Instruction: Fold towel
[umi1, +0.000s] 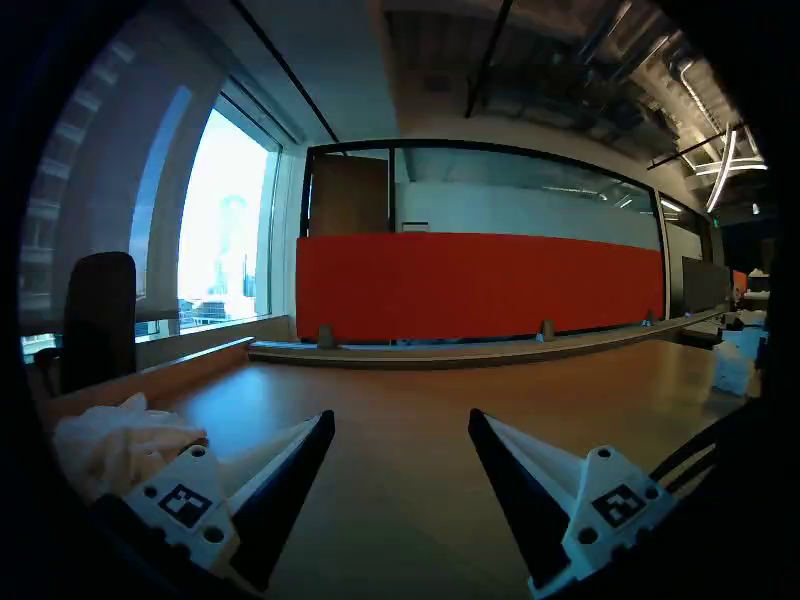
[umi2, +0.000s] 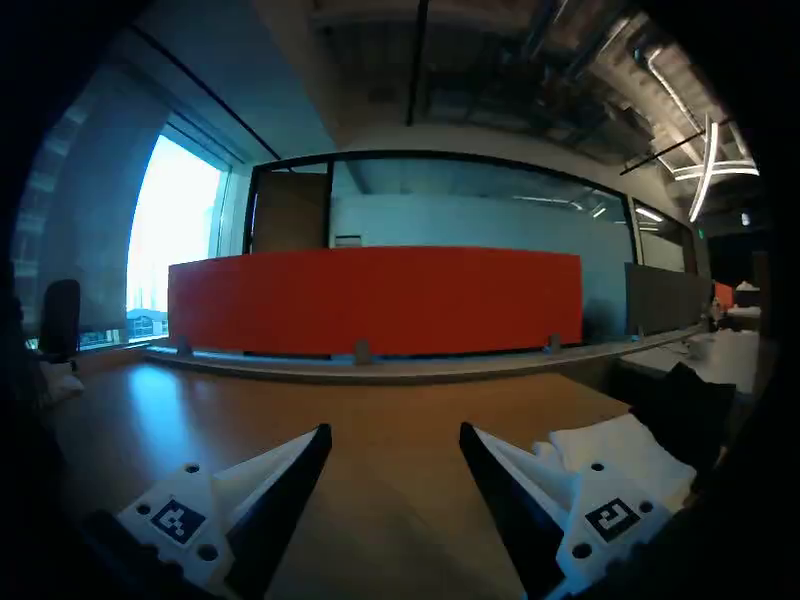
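In the left gripper view a crumpled pale towel (umi1: 115, 445) lies on the wooden table (umi1: 420, 420) at the lower left, just beyond the left finger. My left gripper (umi1: 400, 425) is open, with bare tabletop between its fingers. In the right gripper view a white folded cloth (umi2: 625, 450) rests on the table (umi2: 390, 420) at the right, partly behind the right finger. My right gripper (umi2: 393, 435) is open and holds nothing.
A red partition (umi1: 480, 285) runs along the table's far edge (umi2: 375, 300). A dark chair (umi1: 98, 320) stands at the left by the window. A dark object (umi2: 690, 405) sits beyond the white cloth. White items (umi1: 735, 365) lie at the far right.
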